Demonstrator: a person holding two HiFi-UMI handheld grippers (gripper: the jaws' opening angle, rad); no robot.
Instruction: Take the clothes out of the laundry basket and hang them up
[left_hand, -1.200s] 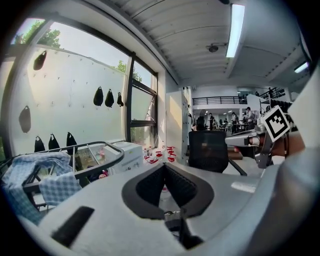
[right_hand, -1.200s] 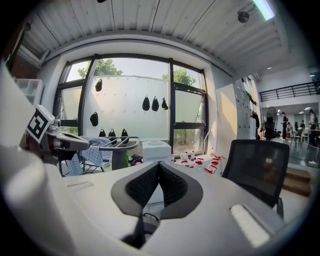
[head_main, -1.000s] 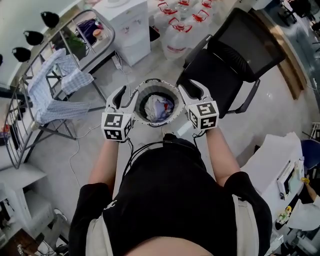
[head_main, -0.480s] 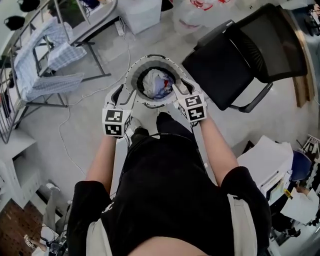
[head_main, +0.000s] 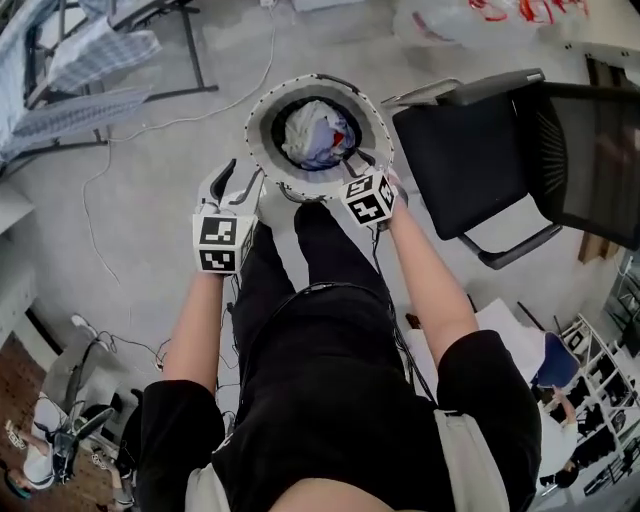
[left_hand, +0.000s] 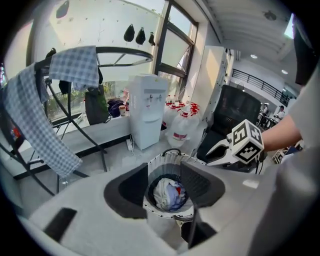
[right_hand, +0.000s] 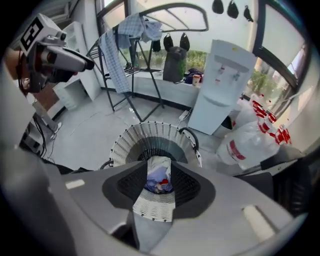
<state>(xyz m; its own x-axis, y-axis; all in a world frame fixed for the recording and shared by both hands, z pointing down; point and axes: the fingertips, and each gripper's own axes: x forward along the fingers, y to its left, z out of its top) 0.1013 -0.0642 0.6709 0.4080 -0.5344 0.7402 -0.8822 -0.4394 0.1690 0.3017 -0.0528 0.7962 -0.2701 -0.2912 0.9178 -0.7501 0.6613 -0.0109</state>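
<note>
Left tongs (left_hand: 168, 186) just widened, right tongs (right_hand: 159, 179) just narrowed, both apart, empty | laundry basket (head_main: 262, 132), drying rack (head_main: 192, 50), chair (head_main: 465, 160) on grey floor (head_main: 150, 200)

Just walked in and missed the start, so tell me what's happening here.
A person holds the left gripper and right gripper at a laundry basket on the floor, both aimed down at the clothes bundled inside. Both stand open with nothing gripped. The left jaws have just been opening a little, the right closing slightly. A drying rack draped with checked cloths stands nearby.
</note>
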